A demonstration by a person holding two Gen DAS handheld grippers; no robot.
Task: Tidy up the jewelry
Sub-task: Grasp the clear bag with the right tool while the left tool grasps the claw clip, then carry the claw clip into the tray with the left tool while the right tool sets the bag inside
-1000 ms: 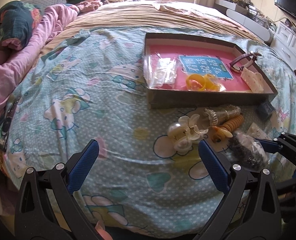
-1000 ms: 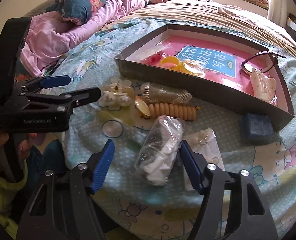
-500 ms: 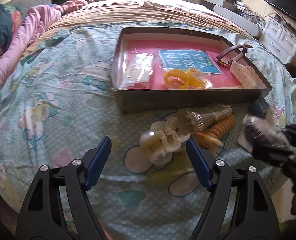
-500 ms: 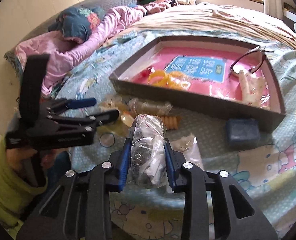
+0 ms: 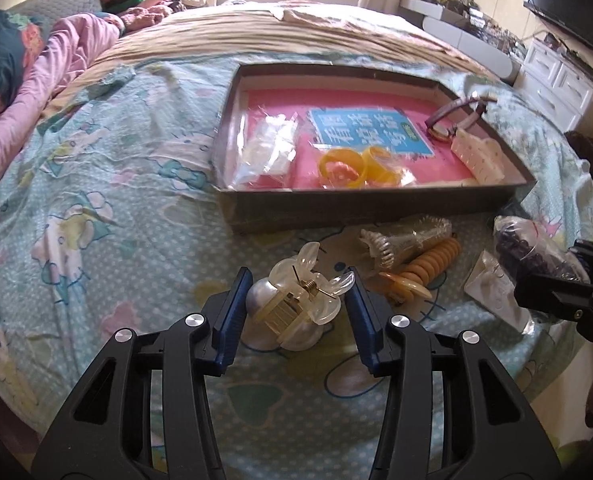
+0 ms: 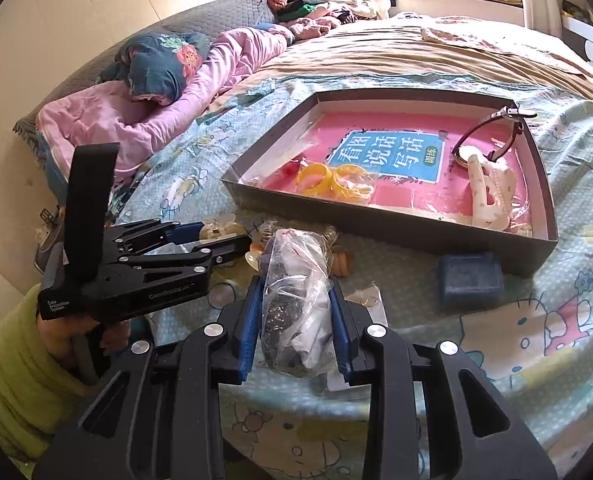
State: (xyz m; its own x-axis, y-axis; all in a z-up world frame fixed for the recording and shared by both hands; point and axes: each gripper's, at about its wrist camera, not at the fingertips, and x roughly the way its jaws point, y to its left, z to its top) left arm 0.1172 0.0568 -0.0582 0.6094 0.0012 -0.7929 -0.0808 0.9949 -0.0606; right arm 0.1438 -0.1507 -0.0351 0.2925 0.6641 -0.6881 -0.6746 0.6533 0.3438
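Observation:
A grey box (image 5: 376,212) (image 6: 376,236) with a pink floor lies on the bed. It holds yellow bangles (image 5: 356,168) (image 6: 332,182), a plastic bag (image 5: 268,152), a watch (image 6: 480,136) and a white hair clip (image 6: 488,196). My left gripper (image 5: 296,316) has closed around a clear pearl hair claw (image 5: 296,312) on the bedspread. My right gripper (image 6: 296,324) is shut on a clear bag of dark beads (image 6: 296,300) (image 5: 528,252), held above the bed. An orange spiral hair tie (image 5: 428,264) and a clear comb clip (image 5: 408,240) lie in front of the box.
A blue square pad (image 6: 468,280) lies on the bedspread by the box's near corner. A small flat packet (image 5: 496,296) lies under the right gripper. Pink bedding (image 6: 136,120) and pillows sit far left. White drawers (image 5: 556,88) stand at the right.
My right gripper closed on the bead bag and lifted it. My left gripper moved forward and right to the pearl hair claw and closed around it.

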